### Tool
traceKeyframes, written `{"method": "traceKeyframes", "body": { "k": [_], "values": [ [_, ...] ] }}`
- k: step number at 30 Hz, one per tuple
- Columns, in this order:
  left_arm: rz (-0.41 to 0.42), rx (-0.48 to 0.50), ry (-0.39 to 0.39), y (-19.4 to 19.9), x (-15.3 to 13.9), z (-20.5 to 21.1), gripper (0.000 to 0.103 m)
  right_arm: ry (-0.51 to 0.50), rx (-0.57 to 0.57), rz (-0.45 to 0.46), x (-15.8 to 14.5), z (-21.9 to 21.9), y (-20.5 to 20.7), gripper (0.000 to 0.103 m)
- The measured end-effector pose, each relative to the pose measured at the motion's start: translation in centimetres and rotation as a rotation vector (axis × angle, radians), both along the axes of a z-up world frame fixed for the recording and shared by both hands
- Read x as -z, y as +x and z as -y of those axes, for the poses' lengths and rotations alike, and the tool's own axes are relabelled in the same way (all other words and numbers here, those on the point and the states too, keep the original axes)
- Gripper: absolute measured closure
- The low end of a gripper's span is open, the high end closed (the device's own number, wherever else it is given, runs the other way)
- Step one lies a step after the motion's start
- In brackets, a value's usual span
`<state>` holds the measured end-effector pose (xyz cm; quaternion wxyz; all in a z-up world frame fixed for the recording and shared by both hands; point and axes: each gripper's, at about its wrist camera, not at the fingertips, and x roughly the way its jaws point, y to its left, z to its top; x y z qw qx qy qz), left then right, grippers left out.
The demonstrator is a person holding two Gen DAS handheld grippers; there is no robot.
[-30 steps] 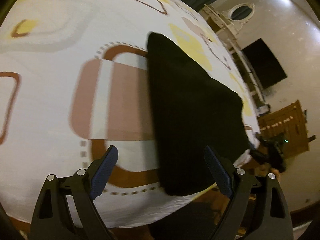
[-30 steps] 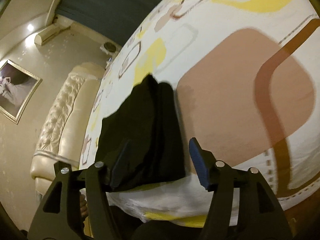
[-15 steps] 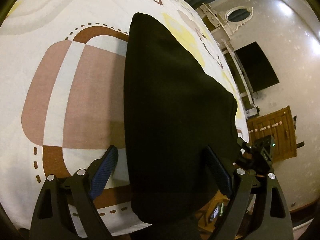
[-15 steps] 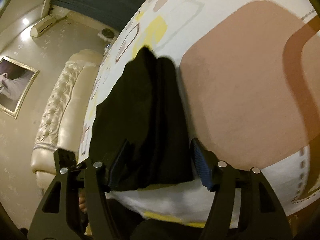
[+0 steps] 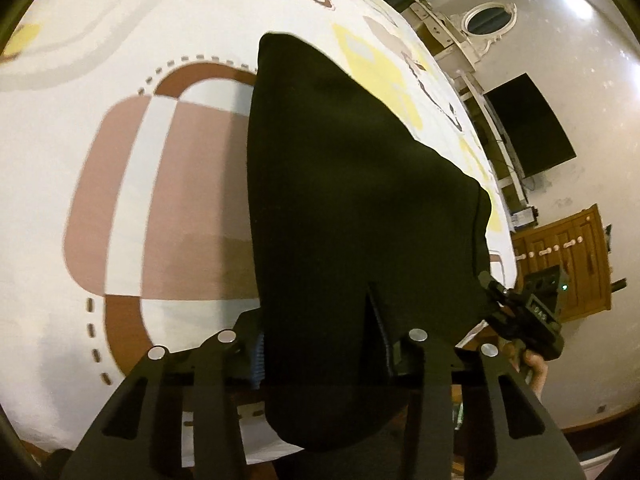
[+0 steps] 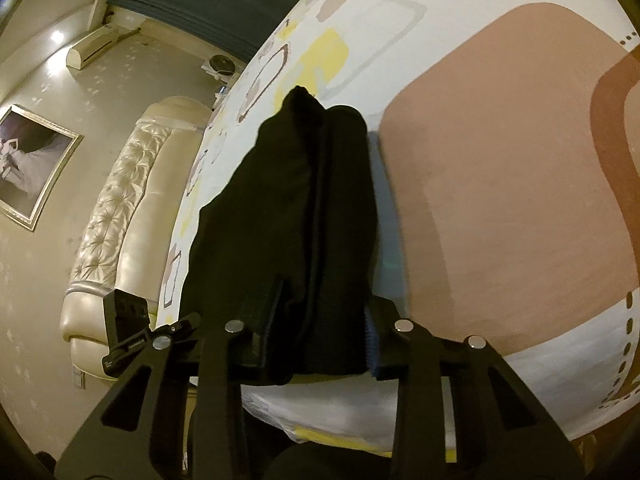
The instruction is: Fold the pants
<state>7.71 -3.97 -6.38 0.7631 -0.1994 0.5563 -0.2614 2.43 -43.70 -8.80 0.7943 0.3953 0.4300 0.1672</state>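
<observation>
The black pants [image 5: 352, 184] lie on a patterned bed sheet [image 5: 120, 184], running away from me toward the far side. My left gripper [image 5: 320, 344] is shut on their near edge, with cloth bunched over and between its blue pads. In the right wrist view the pants [image 6: 296, 200] show as a long dark strip. My right gripper [image 6: 320, 340] is shut on the other near corner, with cloth filling the gap between its fingers. Each gripper shows at the edge of the other's view.
The sheet [image 6: 500, 160] carries brown, yellow and grey rounded squares. A cream tufted sofa [image 6: 120, 208] stands left of the bed. A dark TV [image 5: 528, 128] and a wooden cabinet [image 5: 560, 264] stand at the right wall. The bed's near edge lies just below both grippers.
Both grippers were open and short of the pants. They moved forward onto the near edge and closed on the cloth.
</observation>
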Motion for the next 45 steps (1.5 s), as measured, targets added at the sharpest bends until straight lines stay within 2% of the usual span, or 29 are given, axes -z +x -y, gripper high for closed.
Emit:
{"method": "traceKeyframes", "body": {
  "k": [10, 18, 24, 36, 38, 40, 43, 45],
  "values": [
    [0.059, -0.030, 0.101, -0.4, -1.2, -3.9, 0.063, 0.005, -0.082, -0.001, -0.1, -4.5, 1.4, 0.071],
    [0.068, -0.083, 0.136, -1.2, -1.7, -8.4, 0.063, 0.012, -0.153, 0.002, -0.4, -9.5, 2.8, 0.071],
    [0.058, -0.101, 0.095, -1.5, -0.6, -10.0, 0.062, 0.022, -0.156, -0.003, 0.2, -10.3, 2.8, 0.072],
    [0.095, -0.096, 0.095, -1.3, -0.2, -9.2, 0.059, 0.053, -0.139, 0.012, 1.0, -10.1, 2.1, 0.072],
    [0.105, -0.091, 0.097, -1.4, -0.3, -9.1, 0.056, 0.053, -0.139, 0.011, 1.0, -10.1, 2.1, 0.072],
    [0.127, -0.091, 0.120, -1.5, -0.5, -9.0, 0.045, 0.062, -0.140, 0.009, 1.1, -9.9, 2.1, 0.068],
    [0.160, -0.073, 0.142, -1.9, -0.8, -9.2, 0.033, 0.079, -0.145, 0.003, 1.2, -9.4, 2.0, 0.060],
    [0.173, -0.063, 0.130, -2.2, -1.2, -9.8, 0.027, 0.051, -0.157, 0.014, 0.6, -9.1, 2.0, 0.053]
  ]
}}
